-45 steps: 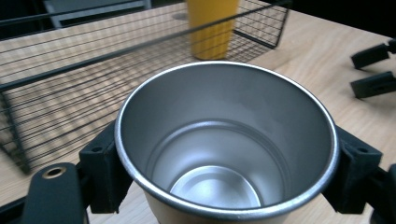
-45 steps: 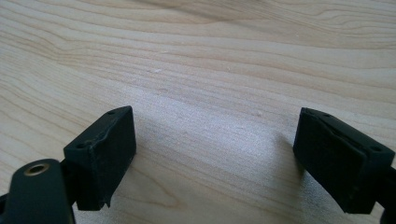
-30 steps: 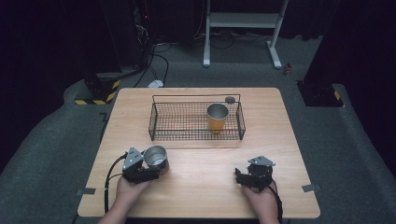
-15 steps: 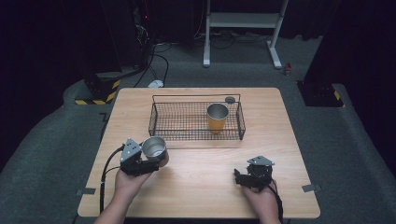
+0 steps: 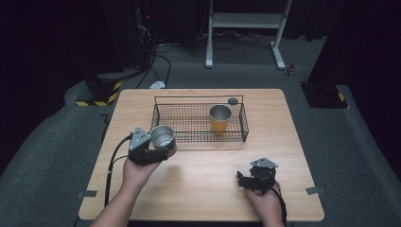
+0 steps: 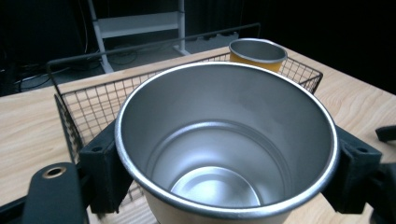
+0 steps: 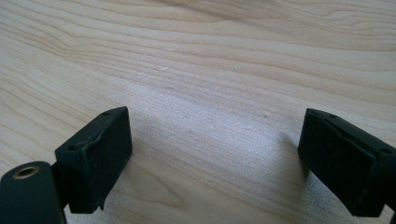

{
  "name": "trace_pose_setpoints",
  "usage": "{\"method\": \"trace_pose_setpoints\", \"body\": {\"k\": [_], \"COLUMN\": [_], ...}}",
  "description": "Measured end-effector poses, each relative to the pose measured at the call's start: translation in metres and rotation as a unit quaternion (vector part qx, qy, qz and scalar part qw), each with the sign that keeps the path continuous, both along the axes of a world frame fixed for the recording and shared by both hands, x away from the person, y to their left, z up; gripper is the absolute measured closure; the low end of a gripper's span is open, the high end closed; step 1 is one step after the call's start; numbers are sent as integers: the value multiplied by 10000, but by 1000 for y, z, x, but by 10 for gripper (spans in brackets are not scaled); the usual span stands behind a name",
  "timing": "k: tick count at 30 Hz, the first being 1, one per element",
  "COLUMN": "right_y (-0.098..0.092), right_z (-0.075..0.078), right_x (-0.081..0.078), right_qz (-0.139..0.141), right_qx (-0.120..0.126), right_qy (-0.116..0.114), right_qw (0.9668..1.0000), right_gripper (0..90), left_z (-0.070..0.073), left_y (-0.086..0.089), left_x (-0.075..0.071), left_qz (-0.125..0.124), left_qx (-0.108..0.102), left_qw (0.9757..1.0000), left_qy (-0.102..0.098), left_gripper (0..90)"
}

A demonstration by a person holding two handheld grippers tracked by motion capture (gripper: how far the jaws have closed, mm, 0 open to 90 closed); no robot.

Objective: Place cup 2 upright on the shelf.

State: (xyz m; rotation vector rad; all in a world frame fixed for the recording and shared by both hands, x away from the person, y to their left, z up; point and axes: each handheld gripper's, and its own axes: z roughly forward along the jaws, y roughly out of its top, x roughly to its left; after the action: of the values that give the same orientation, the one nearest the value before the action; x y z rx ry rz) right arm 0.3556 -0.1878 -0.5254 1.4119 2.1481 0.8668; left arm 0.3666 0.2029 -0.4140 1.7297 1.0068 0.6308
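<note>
Left gripper [image 5: 153, 150]: fingers [image 6: 100, 165] clenched on opposite sides of a steel cup [image 6: 224, 140], pads pressed to the outer wall just under the rim. Cup is upright, mouth up, empty, carried above the counter [image 5: 203, 184] just off the near left corner of the wire basket [image 5: 198, 124]

Right gripper [image 5: 255, 177]: fingers [image 7: 95, 151] released, spread wide, nothing between them; it sits low over bare counter at the near right, well apart from the cup

Handling, judged: cup looks thin-walled and light, rigid, not fragile. Brushed metal inside, rolled bright rim, smooth rounded wall, so likely slippery under flat pads. The hold across the widest part below the rim seems sound, since the rim lip would check downward slip. Tilting could let it rotate in the grip

Surroundings: basket is black wire mesh, rectangular, open top, low walls. Inside it stands a second cup [image 5: 220, 118], steel rim with orange body, upright towards the right end. Counter is pale wood, visible grain, matte
</note>
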Motion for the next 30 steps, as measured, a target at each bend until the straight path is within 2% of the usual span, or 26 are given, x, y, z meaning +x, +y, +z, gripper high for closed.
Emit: {"method": "trace_pose_setpoints", "body": {"k": [3, 9, 14, 21, 30], "right_y": [0, 0, 0, 0, 0], "right_z": [0, 0, 0, 0, 0], "right_x": [0, 0, 0, 0, 0], "right_qz": [1, 6, 6, 8, 7], "right_qx": [0, -2, -3, -3, -3], "right_qy": [0, 1, 1, 0, 1], "right_qw": [10000, 10000, 10000, 10000, 10000], "right_gripper": [98, 98, 98, 98, 98], "left_z": [5, 11, 13, 16, 13], "left_y": [-5, -14, -22, -32, -32], "left_x": [9, 25, 39, 58, 88], "left_qz": [-23, 1, -20, -80, 166], "left_qx": [-38, 31, -55, 27, -2], "left_qw": [10000, 10000, 10000, 10000, 9998], "left_qy": [7, -15, -28, -44, 62], "left_gripper": [187, 187, 187, 188, 188]}}
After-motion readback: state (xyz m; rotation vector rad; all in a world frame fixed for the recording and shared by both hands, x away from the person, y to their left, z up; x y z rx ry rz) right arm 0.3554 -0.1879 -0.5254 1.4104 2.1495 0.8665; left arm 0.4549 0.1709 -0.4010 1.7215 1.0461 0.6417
